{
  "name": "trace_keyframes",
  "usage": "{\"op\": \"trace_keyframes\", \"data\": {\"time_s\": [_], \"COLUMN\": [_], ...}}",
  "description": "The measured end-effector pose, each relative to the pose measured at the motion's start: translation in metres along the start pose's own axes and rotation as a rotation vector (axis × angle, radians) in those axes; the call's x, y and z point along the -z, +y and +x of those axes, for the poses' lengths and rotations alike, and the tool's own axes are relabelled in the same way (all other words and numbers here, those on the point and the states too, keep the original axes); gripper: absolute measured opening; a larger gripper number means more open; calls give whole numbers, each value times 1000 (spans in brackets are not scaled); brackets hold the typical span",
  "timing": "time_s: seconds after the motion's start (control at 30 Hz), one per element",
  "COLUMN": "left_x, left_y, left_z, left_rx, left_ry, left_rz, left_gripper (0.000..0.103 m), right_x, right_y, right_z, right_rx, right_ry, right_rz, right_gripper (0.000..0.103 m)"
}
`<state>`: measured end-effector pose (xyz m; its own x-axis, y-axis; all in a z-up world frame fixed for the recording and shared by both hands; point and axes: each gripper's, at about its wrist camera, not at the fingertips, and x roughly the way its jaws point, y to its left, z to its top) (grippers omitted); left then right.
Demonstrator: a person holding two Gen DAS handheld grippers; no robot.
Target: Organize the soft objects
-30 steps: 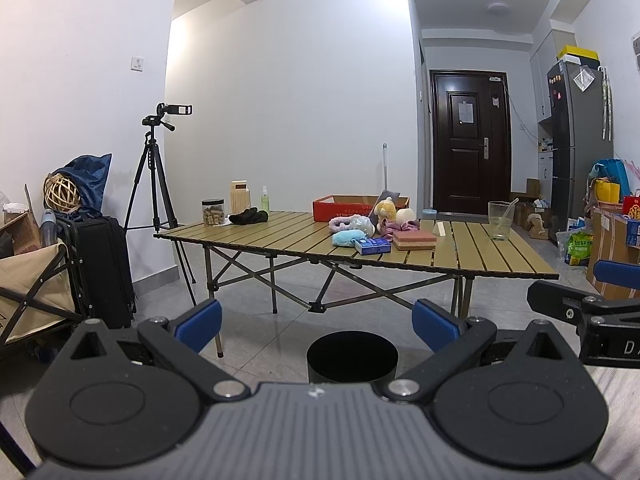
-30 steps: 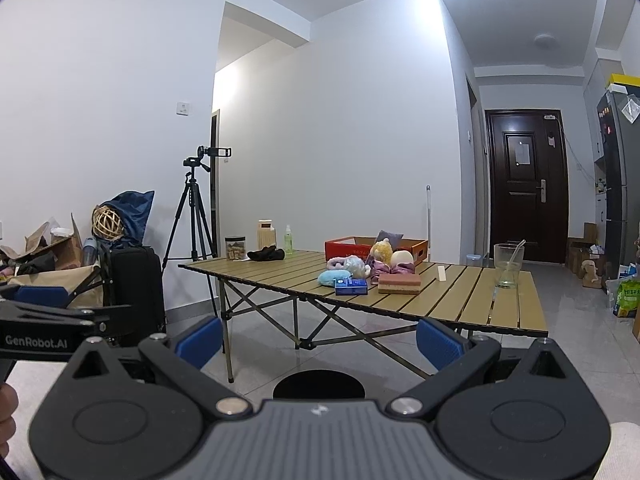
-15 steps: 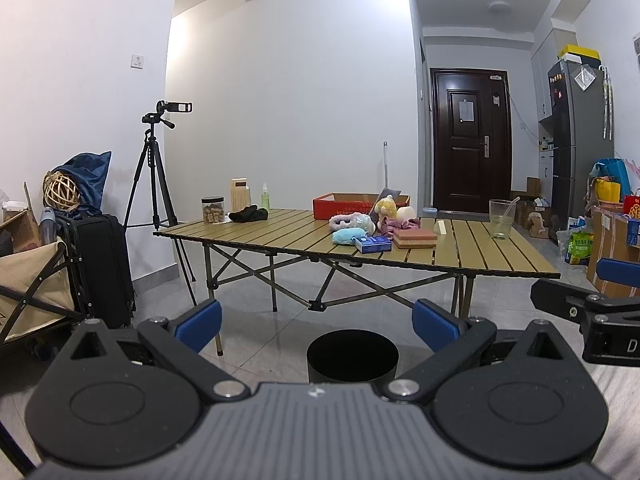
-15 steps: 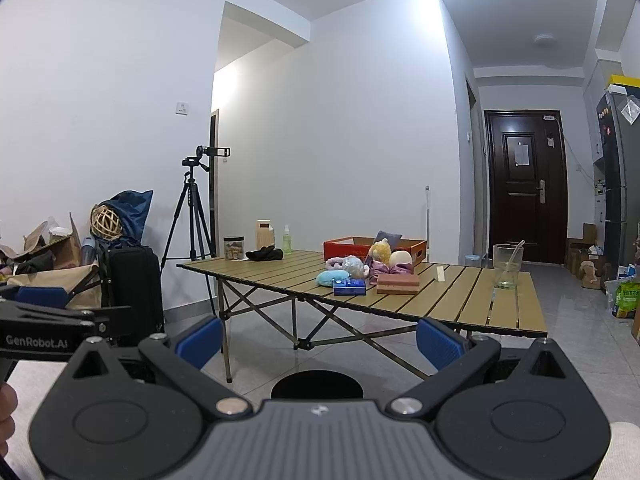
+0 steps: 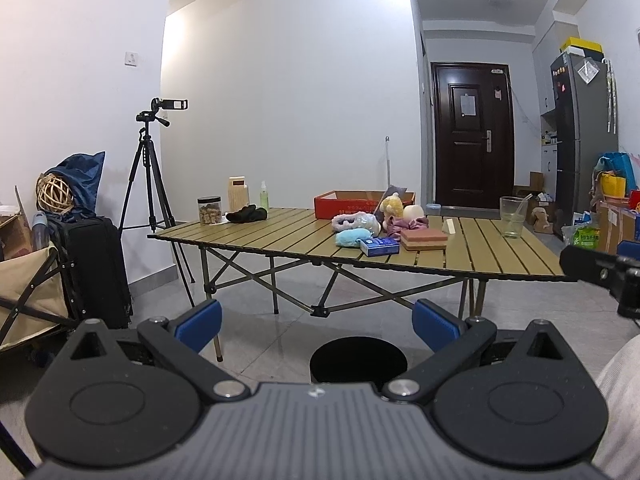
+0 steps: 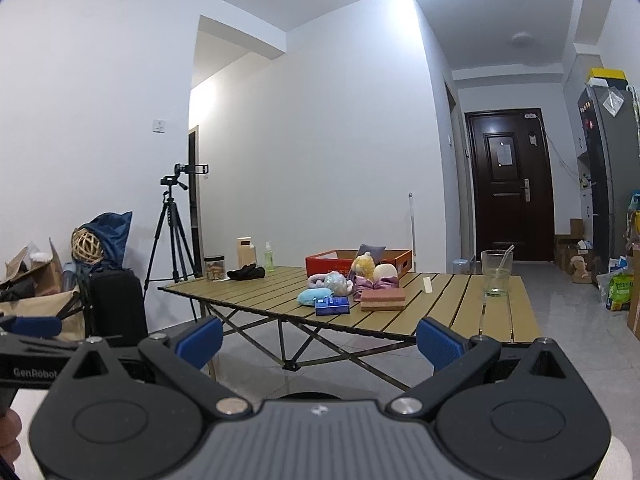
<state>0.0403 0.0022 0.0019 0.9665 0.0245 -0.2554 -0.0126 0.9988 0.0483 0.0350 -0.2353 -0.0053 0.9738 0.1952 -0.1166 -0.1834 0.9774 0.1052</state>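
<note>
A cluster of soft things sits mid-table on the folding slatted table [image 5: 280, 236]: a light blue plush [image 5: 352, 237], a pink-purple fluffy band [image 5: 348, 221], a yellow-haired doll [image 5: 392, 205], a cream ball [image 5: 414, 213] and a pink cloth [image 5: 408, 225]. The same blue plush [image 6: 314, 296] and doll [image 6: 365, 266] show in the right wrist view. An open red box [image 5: 356, 202] stands behind them. My left gripper [image 5: 316, 326] and right gripper [image 6: 318, 342] are both open, empty, and well short of the table.
On the table: a blue carton [image 5: 379, 246], a pink block [image 5: 424, 239], a glass with a straw [image 5: 512, 222], a jar [image 5: 209, 210], a spray bottle [image 5: 264, 196], a black cloth [image 5: 246, 214]. A black bin [image 5: 358, 362] stands on the floor in front. Tripod [image 5: 150, 172] and suitcase [image 5: 96, 272] stand at left.
Both views have drifted slightly closer to the table and a little right. Both grippers stay open and empty.
</note>
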Motion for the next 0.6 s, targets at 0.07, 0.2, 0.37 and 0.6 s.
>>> {"op": "trace_keyframes", "data": {"time_s": [0.07,0.2,0.37,0.6], "left_x": [-2,-10,-21,-34], "left_y": [1,6,13,19], "left_z": [12,41,90,174], "left_rx": [-2,-1,41,84], "left_ry": [9,20,54,53], "left_rz": [0,5,-12,-18], "left_gripper": [103,103,103,103], "right_x": [0,2,4,6], "right_y": [-2,-7,-17,-20], "right_z": [14,46,94,183], "right_rx": [4,18,47,36], "right_ry": [11,36,71,136], "right_rz": [1,-5,5,-41], "right_gripper": [103,103,103,102]}}
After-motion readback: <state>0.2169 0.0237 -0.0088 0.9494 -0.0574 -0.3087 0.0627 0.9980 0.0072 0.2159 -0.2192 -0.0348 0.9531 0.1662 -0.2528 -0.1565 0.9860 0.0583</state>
